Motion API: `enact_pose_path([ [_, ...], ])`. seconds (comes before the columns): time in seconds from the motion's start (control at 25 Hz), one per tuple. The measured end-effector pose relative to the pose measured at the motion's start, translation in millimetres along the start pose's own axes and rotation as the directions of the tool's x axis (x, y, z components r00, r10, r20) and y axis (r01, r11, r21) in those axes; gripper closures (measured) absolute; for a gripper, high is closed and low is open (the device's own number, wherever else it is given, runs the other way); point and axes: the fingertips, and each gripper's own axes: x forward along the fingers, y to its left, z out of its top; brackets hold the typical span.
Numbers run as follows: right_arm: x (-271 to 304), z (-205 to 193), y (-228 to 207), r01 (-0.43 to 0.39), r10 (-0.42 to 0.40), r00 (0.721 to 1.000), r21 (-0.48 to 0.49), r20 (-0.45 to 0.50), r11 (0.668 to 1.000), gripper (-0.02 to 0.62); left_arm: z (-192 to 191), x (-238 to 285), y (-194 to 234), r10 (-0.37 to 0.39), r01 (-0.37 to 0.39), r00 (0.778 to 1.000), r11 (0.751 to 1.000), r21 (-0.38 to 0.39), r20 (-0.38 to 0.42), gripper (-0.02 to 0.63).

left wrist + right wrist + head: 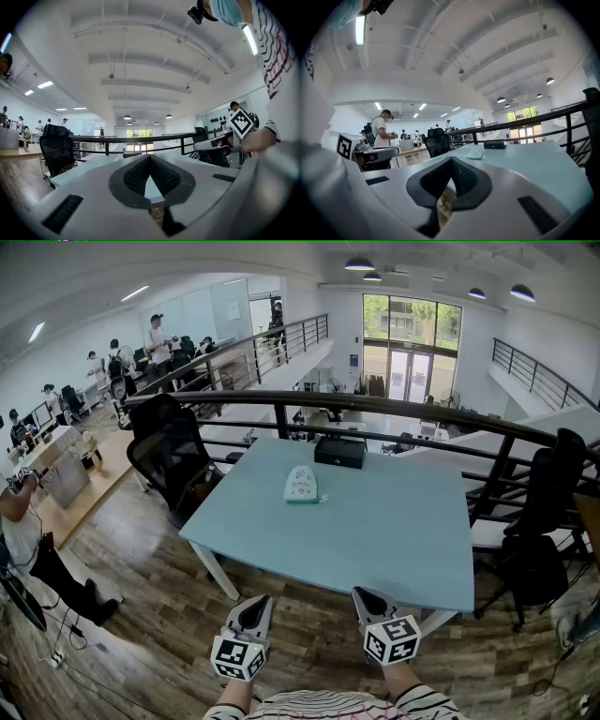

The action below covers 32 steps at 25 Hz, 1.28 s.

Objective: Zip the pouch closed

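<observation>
Task not started. Left tongs (256,606) and right tongs (367,598): jaws together, empty, short of the table's (394,531) near edge. The pouch (301,484) lies well ahead of both, untouched; its zip is too small to read. Approach, grip and zipping remain.

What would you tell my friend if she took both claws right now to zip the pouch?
Left claw: shut, empty, held short of the blue table.
Right claw: shut, empty, beside it.
Pouch: lies flat toward the table's far side, near a black box; neither claw touches it.
Done: nothing yet. Its zip is too small to read from here.
Left: reach over, open the claws, hold the pouch, pull the zip shut.
</observation>
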Motion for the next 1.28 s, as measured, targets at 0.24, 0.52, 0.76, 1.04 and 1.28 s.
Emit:
enact_pose_path([
  [0.24,4,1,-6,-0.012,0.012,1.0,0.004,0.001,1.0,0.569,3,4,0,0.016,-0.016,1.0,1.0,0.014,-0.002,0.583],
  [0.52,16,1,-7,-0.054,0.053,0.998,0.037,0.033,0.998,0.566,-3,17,-9,-0.051,0.051,0.999,0.999,-0.013,0.018,0.571],
  [0.76,39,-9,-6,-0.075,0.076,0.997,0.047,-0.013,0.996,0.443,-21,39,-11,-0.114,0.112,0.993,0.993,-0.042,-0.034,0.391],
  [1.04,77,-4,-15,-0.059,0.061,0.998,0.056,-0.027,0.997,0.444,-26,69,23,-0.133,0.13,0.99,0.99,-0.052,-0.045,0.391],
  [1.28,130,4,-26,0.002,0.001,0.999,0.074,-0.038,0.997,0.445,-27,104,70,-0.176,0.173,0.983,0.984,-0.051,-0.05,0.391],
])
